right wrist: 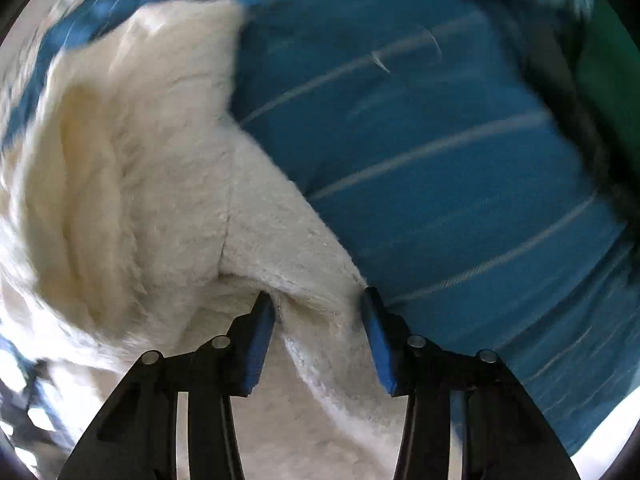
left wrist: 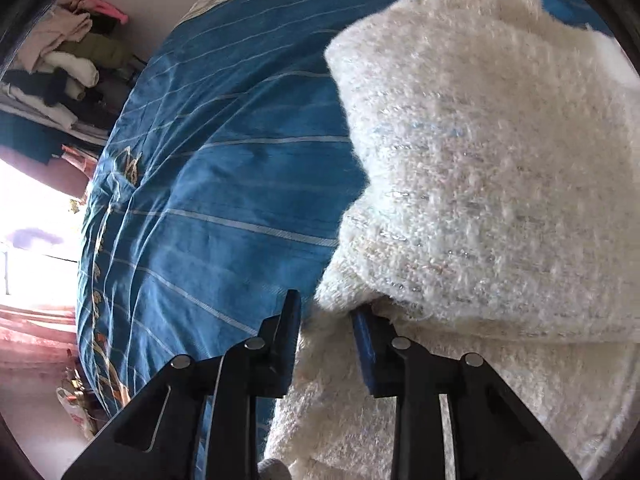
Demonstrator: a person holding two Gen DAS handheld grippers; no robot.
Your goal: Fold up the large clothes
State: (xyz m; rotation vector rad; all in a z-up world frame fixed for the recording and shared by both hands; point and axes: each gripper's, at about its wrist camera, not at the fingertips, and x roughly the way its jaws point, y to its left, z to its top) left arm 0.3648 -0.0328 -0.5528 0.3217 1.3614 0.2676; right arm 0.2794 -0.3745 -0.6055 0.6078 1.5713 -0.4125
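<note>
**Both tongs stand open at the near edge of the sweater**

While both grippers point forward over the bed, neither one pinches anything. The left gripper (left wrist: 326, 308) has its jaws spread apart, and a fold of the white fuzzy sweater (left wrist: 480, 160) lies in the gap and against the right blue pad; the left finger stands over the blue striped bedcover (left wrist: 220, 160). The right gripper (right wrist: 318, 306) is spread as well, with a raised ridge of the same sweater (right wrist: 132, 152) running up between its pads, touched by no pad as far as I can see.

From the left gripper the sweater goes forward and to the right, as a thick folded-over mass that fills the right half of the view. From the right gripper it goes forward and to the left, and the bedcover (right wrist: 440, 160) fills the right half. So the garment lies between the two hands, and its long axis seems to run away from the person, up the bed. The right wrist view is blurred, so the edges there are not sure.

I judge that both hands are equally near to the cloth, each at its own side of the near end. The coming move depends on closing each gripper on the edge directly before it.

Far left, a pile of clothes (left wrist: 68, 60) lies beside the bed, apart from the work.
</note>
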